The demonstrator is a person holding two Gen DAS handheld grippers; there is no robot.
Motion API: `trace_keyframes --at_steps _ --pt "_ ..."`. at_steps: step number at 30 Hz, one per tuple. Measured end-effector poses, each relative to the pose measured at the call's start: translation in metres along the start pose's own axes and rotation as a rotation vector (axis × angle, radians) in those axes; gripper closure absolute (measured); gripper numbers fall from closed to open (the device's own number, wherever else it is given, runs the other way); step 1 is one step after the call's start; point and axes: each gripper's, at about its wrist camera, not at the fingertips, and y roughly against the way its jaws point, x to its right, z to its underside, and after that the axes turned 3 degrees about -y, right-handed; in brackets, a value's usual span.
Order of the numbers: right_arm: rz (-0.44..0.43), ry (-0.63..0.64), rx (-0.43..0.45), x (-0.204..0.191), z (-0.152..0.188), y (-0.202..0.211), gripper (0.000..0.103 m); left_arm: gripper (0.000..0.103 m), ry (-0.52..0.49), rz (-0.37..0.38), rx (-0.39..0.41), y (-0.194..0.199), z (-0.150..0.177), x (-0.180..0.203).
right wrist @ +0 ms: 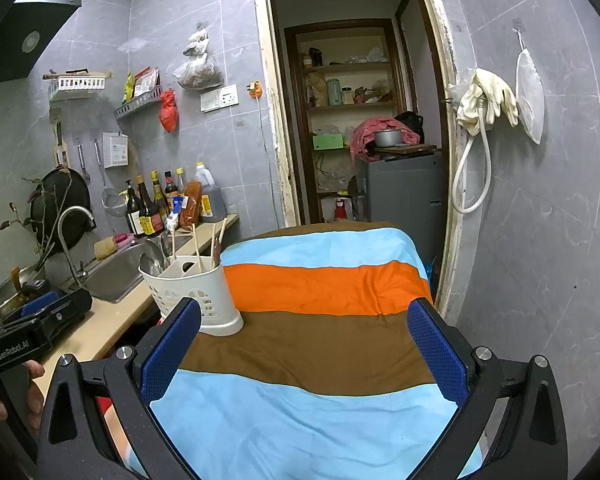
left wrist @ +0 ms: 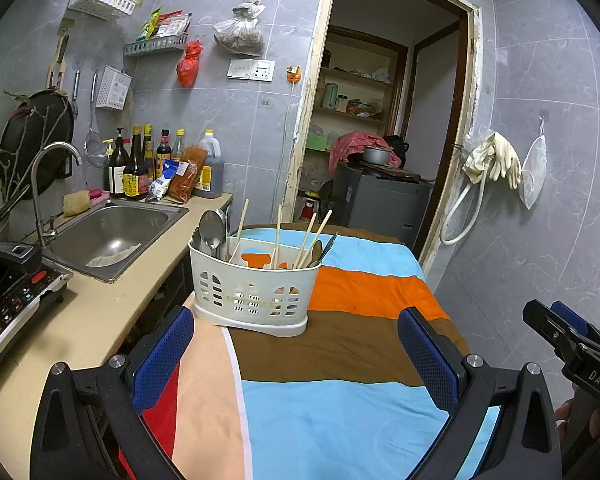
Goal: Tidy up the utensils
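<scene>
Left-wrist view: the left gripper (left wrist: 296,354), with blue-padded fingers (left wrist: 162,354), is released, jaws wide apart and grasping nothing, above the bench draped in a striped cloth of light blue, brown and orange (left wrist: 339,420). At 12 o'clock from the gripper, a white perforated plastic utensil caddy (left wrist: 254,292) stands upright on the cloth near its left edge. Its left compartment holds metal spoons (left wrist: 212,232), bowls up; its middle and right compartments hold pale wooden chopsticks (left wrist: 311,238) leaning at various angles. At 10 o'clock, a stainless steel sink (left wrist: 112,236) is set into a beige counter (left wrist: 88,320). The right gripper (left wrist: 571,344) enters at 3 o'clock, well apart from the caddy.

Right-wrist view: the right gripper (right wrist: 303,346) is likewise released, jaws wide and unloaded, over the striped cloth (right wrist: 323,348). The caddy (right wrist: 194,292) lies at 10 o'clock, just beyond the left finger (right wrist: 172,348), chopsticks (right wrist: 196,244) protruding upward.
</scene>
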Motion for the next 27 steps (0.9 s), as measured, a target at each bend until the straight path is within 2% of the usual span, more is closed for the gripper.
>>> trace_keyframes --at_steps 27 --pt "0.013 -0.016 -0.031 -0.009 0.008 -0.007 0.002 0.001 0.003 -0.024 -0.022 -0.013 0.0 -0.008"
